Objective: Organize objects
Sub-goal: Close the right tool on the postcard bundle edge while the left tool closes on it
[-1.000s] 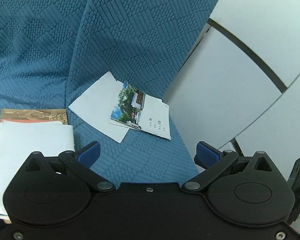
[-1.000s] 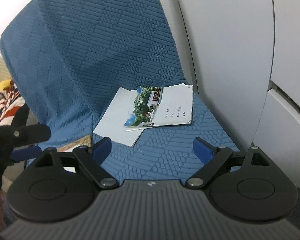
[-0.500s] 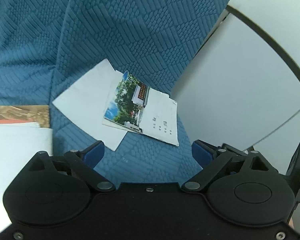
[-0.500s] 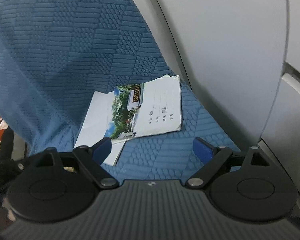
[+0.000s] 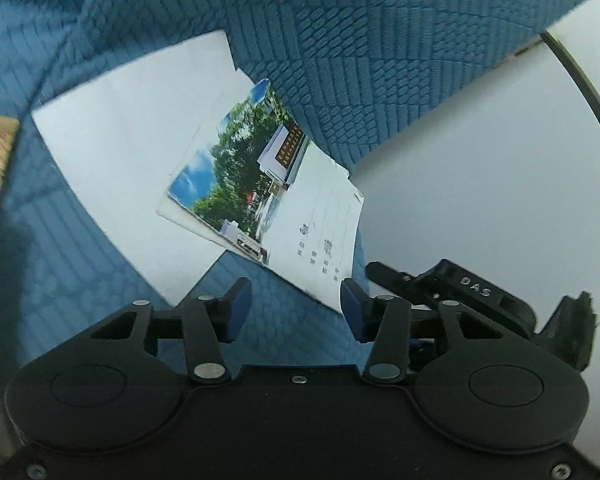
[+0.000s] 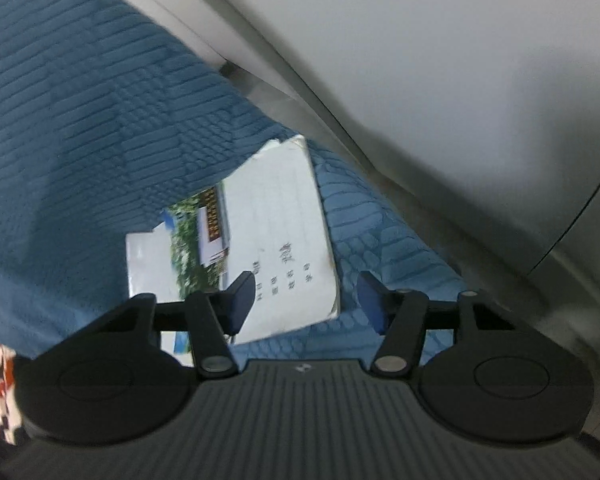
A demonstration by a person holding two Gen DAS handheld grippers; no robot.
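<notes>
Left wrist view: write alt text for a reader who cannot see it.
A photo-covered booklet lies on a white sheet on a blue textured seat, just ahead of the left gripper, whose jaws are closing with nothing between them. The right gripper is beside it.

A photo-covered booklet [image 5: 268, 208] lies flat, overlapping a white sheet [image 5: 132, 152] on the blue cushion [image 5: 80, 280]
</notes>
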